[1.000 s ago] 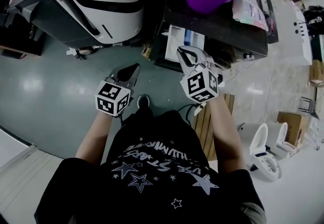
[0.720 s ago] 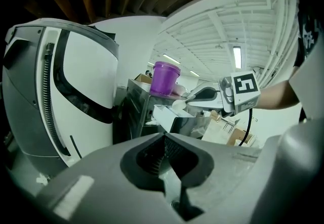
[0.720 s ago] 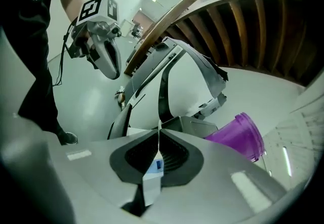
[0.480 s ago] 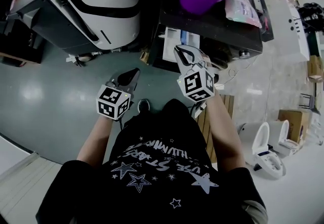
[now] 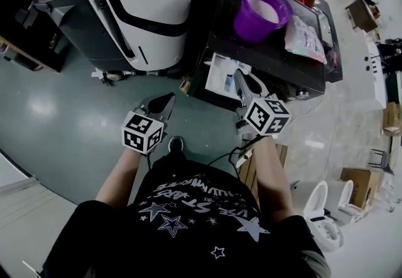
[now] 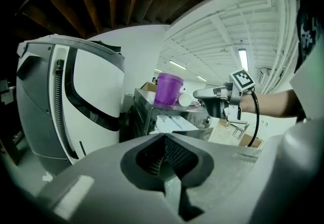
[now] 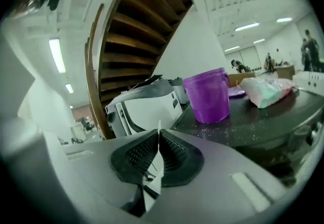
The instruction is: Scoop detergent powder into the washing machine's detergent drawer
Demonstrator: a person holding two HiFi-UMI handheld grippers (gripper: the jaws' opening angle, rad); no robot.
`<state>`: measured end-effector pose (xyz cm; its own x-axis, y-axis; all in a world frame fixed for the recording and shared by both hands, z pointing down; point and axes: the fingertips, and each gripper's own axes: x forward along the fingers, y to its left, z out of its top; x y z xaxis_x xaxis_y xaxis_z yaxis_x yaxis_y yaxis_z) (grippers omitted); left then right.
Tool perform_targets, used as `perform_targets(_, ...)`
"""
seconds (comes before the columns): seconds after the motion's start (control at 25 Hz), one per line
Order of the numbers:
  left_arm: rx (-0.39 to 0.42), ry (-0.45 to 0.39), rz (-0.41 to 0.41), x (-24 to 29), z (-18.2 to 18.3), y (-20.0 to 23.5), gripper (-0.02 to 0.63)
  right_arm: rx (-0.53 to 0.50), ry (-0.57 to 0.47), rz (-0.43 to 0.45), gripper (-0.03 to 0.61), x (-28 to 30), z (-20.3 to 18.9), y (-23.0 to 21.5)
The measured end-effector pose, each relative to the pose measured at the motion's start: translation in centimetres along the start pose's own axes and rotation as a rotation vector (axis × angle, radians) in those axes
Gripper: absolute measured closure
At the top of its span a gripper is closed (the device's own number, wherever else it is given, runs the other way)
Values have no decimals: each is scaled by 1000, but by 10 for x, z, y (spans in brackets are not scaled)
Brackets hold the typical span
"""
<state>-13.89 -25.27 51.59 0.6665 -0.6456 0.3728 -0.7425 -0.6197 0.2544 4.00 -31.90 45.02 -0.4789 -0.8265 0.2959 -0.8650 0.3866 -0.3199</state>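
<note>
A purple bucket [image 5: 262, 13] with pale powder inside stands on the dark top of the washing machine [image 5: 295, 60]. The white detergent drawer [image 5: 223, 76] is pulled out of the machine's front. My right gripper [image 5: 245, 85] is shut and empty, just right of the drawer and below the bucket. From the right gripper view, the bucket [image 7: 207, 94] is ahead on the dark top [image 7: 263, 117], beyond the right gripper [image 7: 158, 139]. My left gripper [image 5: 162, 104] is shut and empty over the green floor, left of the drawer. In the left gripper view, the left gripper [image 6: 164, 139] faces the bucket [image 6: 168, 89] and drawer [image 6: 174, 124].
A white-and-black machine [image 5: 151, 7] stands left of the washing machine. A pale plastic bag [image 5: 306, 35] lies on the dark top beside the bucket. Wooden slats [image 5: 254, 157], white toilets [image 5: 320, 208] and a cardboard box [image 5: 358, 176] are to the right.
The head view has shifted, so the machines sit lower in the picture. My right gripper has moved rightward, off the drawer's near end. The left gripper has hardly moved.
</note>
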Motion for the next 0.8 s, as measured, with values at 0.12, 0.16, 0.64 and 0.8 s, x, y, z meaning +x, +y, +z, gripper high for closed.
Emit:
perform_targets(0.12, 1, -20, -5, 3, 7, -23, 614, 133, -35, 28, 543, -24, 0, -1)
perform_targets(0.16, 1, -25, -7, 3, 8, -32, 614, 172, -45, 34, 543, -34, -2, -3)
perform_targets(0.64, 39, -86, 3, 8, 20, -137, 614, 238, -116, 75, 543, -165, -11, -27)
perform_targets(0.8, 45, -93, 9, 1, 12, -175, 614, 252, -118, 86, 543, -201, -26, -35)
